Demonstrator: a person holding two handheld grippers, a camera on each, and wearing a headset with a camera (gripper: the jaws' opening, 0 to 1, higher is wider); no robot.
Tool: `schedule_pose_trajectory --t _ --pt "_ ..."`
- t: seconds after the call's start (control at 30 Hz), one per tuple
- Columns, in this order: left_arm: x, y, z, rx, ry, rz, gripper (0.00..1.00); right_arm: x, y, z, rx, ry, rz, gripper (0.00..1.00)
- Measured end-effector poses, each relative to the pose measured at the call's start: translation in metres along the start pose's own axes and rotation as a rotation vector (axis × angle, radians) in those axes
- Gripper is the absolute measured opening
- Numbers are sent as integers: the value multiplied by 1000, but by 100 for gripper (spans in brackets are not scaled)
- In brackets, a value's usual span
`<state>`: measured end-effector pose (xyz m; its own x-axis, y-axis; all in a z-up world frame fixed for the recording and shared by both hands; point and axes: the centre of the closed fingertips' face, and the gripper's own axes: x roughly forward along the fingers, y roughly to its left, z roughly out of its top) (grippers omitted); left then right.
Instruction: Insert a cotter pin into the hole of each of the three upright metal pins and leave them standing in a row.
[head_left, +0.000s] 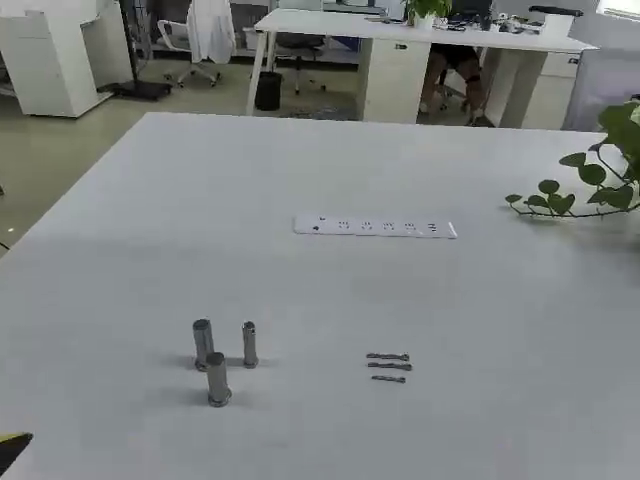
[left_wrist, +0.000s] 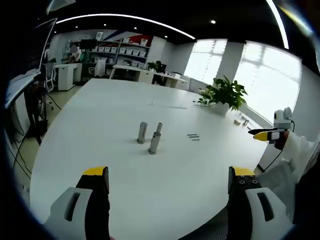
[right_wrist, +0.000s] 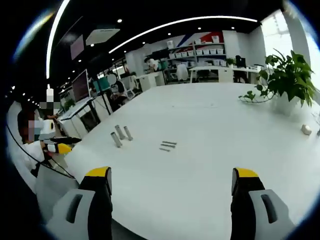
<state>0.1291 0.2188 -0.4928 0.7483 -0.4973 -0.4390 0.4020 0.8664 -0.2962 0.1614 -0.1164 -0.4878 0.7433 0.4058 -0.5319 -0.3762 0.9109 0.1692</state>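
- The left hand-held gripper (left_wrist: 169, 172) is wide open. Its two yellow-tipped jaws stand far apart with nothing between them, and they hang over the near edge of the bench (head_left: 420, 300).
- The right hand-held gripper (right_wrist: 171, 173) is also spread wide and holds nothing. It sits over the bench edge, well back from the parts.
- Each gripper view catches the other hand-held gripper as a small yellow tip off to the side, held clear of the bench top.
- Three metal pins (head_left: 218, 380) stand upright on the bench in the head view's lower left. They form a tight cluster: two side by side at the back and one just in front, closer to the person. They make a triangle, not a row.
- Three cotter pins (head_left: 388, 366) lie flat on the bench to the right of the metal pins and well apart from them. They are stacked as three short parallel lines, close to one another.
- No cotter pin touches a metal pin. The pins are too small to make out their holes.
- A white power strip (head_left: 375, 227) lies flat across the middle of the bench, beyond both groups of parts.
- A leafy plant (head_left: 600, 180) reaches in from the bench's right side, far from the parts.
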Motion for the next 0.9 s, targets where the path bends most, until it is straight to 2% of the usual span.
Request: schedule_pose_trajectory --t 0.1,0.13,0.23,0.47,0.77,0.87,0.9 --pt "2 0 2 23 -5 -9 99 -2 -6 -5 -10 28 -24 98" --pt "4 0 4 29 -9 -9 99 -4 -9 -9 -42 53 -34 98" --pt "7 0 7 43 -8 -13 99 -5 -12 -11 -60 65 -45 98" --pt "12 -3 7 82 16 -10 99 -6 -15 -8 -40 43 -41 98" --pt "17 -2 2 68 26 -7 99 -5 -19 -11 -38 47 -33 98" --pt "17 -2 0 81 26 0 99 -5 -18 -14 -30 53 -34 98" --pt "16 -7 -4 61 49 -28 99 -5 -18 -15 -29 55 -35 98"
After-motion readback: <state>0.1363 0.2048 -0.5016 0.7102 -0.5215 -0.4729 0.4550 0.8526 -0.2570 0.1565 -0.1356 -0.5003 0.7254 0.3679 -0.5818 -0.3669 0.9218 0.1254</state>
